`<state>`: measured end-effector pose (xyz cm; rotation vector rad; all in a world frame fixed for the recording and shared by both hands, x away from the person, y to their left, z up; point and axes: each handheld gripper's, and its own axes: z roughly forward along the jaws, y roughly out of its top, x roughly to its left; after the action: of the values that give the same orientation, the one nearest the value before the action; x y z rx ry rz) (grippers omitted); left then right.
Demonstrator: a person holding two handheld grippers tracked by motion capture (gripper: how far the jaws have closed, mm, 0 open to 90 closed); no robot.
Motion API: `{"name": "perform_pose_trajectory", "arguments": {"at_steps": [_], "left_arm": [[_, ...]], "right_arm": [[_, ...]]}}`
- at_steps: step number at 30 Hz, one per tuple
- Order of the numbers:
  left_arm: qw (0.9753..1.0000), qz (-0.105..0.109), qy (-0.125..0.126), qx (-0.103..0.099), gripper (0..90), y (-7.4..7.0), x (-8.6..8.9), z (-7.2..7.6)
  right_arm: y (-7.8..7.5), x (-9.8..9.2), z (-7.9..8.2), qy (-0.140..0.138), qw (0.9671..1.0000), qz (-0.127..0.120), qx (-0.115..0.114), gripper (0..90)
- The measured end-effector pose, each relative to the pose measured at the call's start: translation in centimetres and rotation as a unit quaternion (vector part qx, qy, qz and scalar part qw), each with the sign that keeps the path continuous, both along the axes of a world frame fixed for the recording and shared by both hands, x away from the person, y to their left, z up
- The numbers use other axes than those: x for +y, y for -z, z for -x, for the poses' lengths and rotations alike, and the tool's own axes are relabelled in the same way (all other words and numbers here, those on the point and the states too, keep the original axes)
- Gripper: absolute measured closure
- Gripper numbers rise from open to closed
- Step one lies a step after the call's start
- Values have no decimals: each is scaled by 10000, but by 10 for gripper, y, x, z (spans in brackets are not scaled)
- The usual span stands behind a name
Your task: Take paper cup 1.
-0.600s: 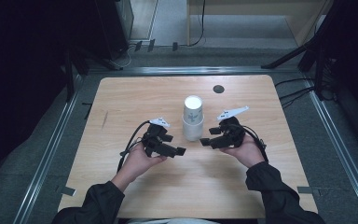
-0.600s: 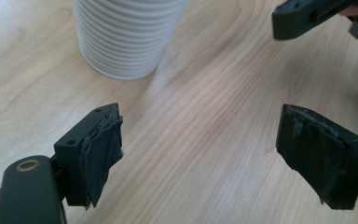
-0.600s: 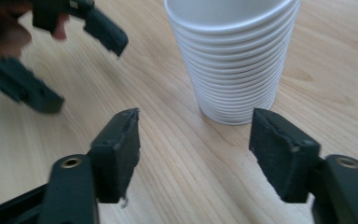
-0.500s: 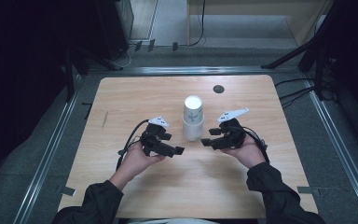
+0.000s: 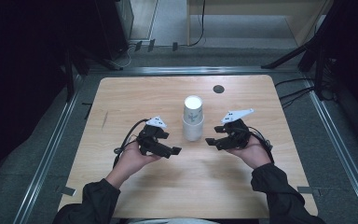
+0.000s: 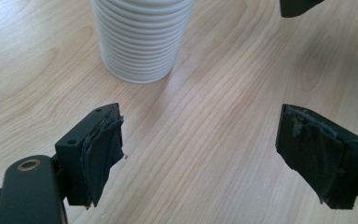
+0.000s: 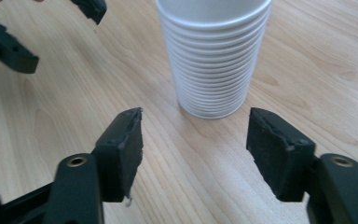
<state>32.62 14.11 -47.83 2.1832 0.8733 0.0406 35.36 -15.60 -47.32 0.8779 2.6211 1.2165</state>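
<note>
A tall stack of white ribbed paper cups [image 5: 193,118] stands upright at the centre of the pale wooden surface [image 5: 121,98] in the high view, long axis vertical. The left gripper [image 5: 168,150] waits at lower left of it, fingers [image 6: 103,148] spread wide and empty. The right gripper [image 5: 214,141] mirrors it at lower right, fingers [image 7: 123,151] just as wide, nothing held. In the right gripper view the stack sits straight ahead between the fingers; in the left gripper view it lies off to the upper left. The right looks slightly nearer and better lined up.
</note>
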Motion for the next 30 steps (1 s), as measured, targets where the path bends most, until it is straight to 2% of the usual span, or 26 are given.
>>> {"name": "perform_pose_trajectory", "arguments": {"at_steps": [4, 6, 7, 8, 12, 19, 23, 25, 30], "left_arm": [[10000, 28, -32, -37, 148, 0, 1, -2], [10000, 9, -59, 14, 148, 1, 4, -4], [10000, 9, -59, 14, 148, 1, 4, -4], [10000, -53, -49, 14, 149, 2, 4, -4], [9999, -162, -30, -48, 152, 1, 5, -4], [9998, -175, 14, -54, 152, -1, 5, -3], [9999, -113, 25, -61, 152, -3, 7, -2], [10000, -51, -28, -56, 152, -4, 10, -1], [9999, -62, -82, -54, 152, -5, 14, 1]], "right_arm": [[-2, -1, -4, 17, 9997, -116, 226, 382], [-4, -2, -6, -45, 9994, -126, 311, 391], [-4, -2, -6, -45, 9994, -126, 311, 391], [-5, -2, -6, -107, 9997, -10, 219, 386], [-8, -3, -6, -204, 9994, -26, 273, 385], [-14, -3, -7, -289, 9993, 57, 212, 382], [-17, -2, -8, -350, 9992, 92, 170, 375], [-20, -1, -9, -397, 9991, 132, 104, 363], [-27, 1, -13, -473, 9987, 161, 61, 360]]}}
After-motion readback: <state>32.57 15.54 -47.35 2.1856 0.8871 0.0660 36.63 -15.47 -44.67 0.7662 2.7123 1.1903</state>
